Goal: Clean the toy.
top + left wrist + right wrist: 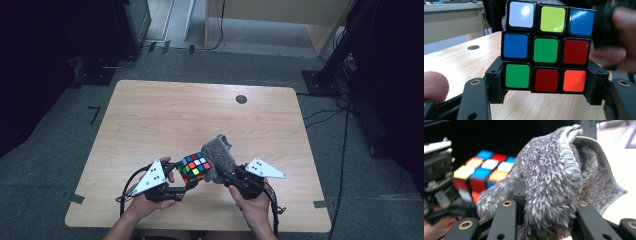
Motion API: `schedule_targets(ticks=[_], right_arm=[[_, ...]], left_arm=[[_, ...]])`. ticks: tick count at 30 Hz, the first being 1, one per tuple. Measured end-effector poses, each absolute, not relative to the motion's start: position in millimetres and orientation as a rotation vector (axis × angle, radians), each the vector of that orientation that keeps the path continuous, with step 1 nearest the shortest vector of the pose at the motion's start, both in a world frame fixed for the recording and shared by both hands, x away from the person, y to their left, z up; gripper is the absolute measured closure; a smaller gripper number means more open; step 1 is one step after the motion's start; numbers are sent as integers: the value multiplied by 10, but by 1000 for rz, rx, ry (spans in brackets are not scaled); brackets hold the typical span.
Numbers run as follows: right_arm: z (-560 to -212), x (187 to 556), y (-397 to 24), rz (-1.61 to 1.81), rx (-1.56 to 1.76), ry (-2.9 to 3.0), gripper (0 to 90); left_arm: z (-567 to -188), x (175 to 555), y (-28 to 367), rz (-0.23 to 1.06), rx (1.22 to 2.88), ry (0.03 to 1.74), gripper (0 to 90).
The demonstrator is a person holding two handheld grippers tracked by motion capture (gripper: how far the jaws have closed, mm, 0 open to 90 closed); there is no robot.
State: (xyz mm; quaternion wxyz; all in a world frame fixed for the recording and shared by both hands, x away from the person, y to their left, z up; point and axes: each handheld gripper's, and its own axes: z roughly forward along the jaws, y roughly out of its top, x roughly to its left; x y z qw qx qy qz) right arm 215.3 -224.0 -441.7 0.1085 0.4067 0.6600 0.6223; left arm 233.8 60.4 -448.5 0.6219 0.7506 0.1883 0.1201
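A scrambled colour cube [195, 167] is held above the table's near edge, with my left gripper [186, 186] shut on its lower layer. In the left gripper view the cube [546, 47] sits between the two black jaws, which press on its bottom row from both sides. My right gripper [223, 176] is shut on a fuzzy grey cloth [218, 156]. The cloth [554, 182] bulges up between the right jaws and its left flap lies against the cube [481, 172].
The wooden table [160, 115] carries a small dark round hole [241, 99] near its far edge. A hand [616, 40] shows blurred behind the cube. Dark stands and cables flank the table on grey carpet.
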Motion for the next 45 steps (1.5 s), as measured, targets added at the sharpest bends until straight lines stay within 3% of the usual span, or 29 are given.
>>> schedule_targets(ticks=[5,13,20,25,34,45], right_arm=[[-4607,2225,-2110,1788,1212,2135,686],[-4404,2118,-2189,1857,1147,1954,685],[-4544,2173,-2094,1724,1137,2099,685],[-4534,2236,-2408,1529,1194,1953,684],[-4854,2459,-3035,1246,1413,1852,680],[-5055,2516,-3239,1196,1528,1844,678]], left_arm=[[-4447,2379,704,257,1671,470,344],[-4484,2380,650,268,1693,483,344],[-4530,2422,659,309,1685,555,343],[-4685,2539,642,356,1692,703,343],[-4941,2747,483,491,1763,866,343],[-5100,2907,394,497,1875,984,343]])
